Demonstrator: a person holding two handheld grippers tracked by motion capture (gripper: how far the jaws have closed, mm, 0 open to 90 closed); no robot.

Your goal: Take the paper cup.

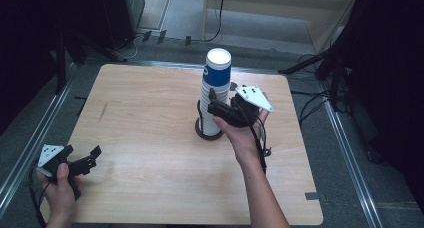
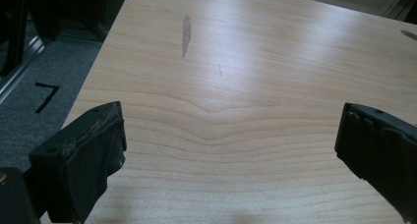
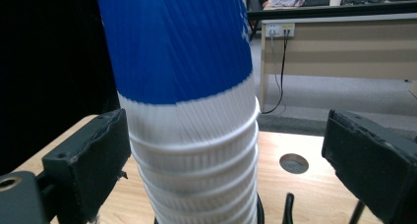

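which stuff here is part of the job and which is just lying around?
In the job:
- stack of paper cups, blue-and-white, standing in a dark holder
- right gripper, jaws open either side of the stack

Lying about:
- left gripper, open, idle at the table's near left corner
- table
- cables on the floor
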